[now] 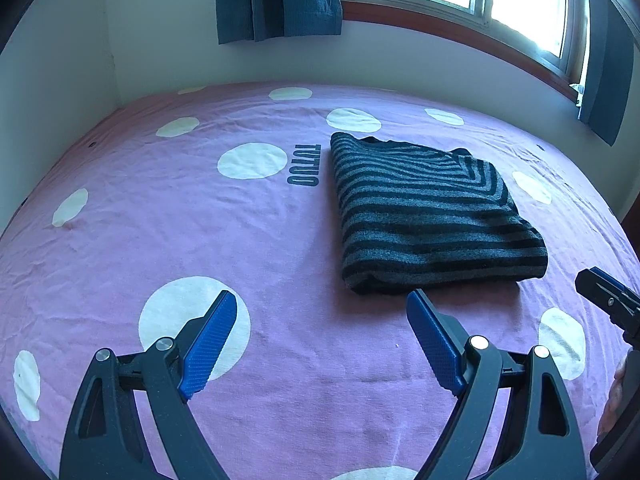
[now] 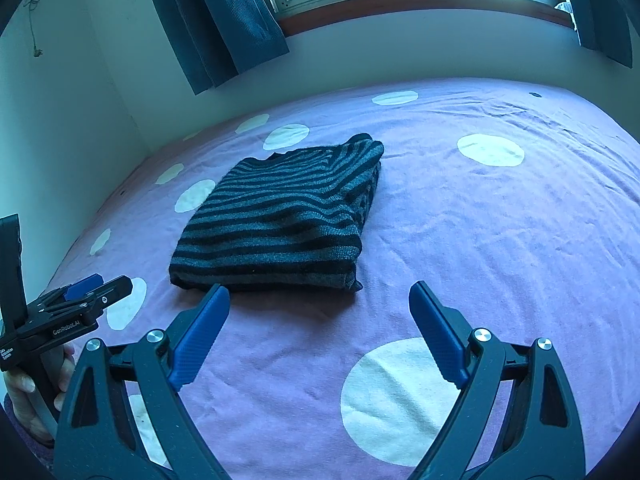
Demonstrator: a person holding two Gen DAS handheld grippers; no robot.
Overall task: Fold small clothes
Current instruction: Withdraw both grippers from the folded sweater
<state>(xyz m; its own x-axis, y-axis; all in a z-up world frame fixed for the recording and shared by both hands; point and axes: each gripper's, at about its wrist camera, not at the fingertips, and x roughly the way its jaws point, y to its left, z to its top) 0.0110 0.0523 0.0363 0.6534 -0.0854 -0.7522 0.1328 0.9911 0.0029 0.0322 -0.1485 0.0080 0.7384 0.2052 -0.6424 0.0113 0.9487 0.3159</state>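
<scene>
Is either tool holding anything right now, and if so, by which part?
Nothing is held. The left tool and right tool both stand open and empty, short of the folded striped sweater on the bed.

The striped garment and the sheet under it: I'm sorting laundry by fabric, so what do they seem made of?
The striped garment looks like a soft knit, perhaps wool or acrylic: fuzzy matte surface, thick rounded fold edges. The pink sheet looks like thin woven cotton or a blend: flat, matte, with fine creases and printed white dots. Exact fibres cannot be told.

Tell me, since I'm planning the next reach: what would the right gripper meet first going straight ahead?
Probably the near edge of the folded black-and-grey striped knit sweater, or the pink dotted bedsheet just before it; depth is unclear. The right gripper is open.
</scene>
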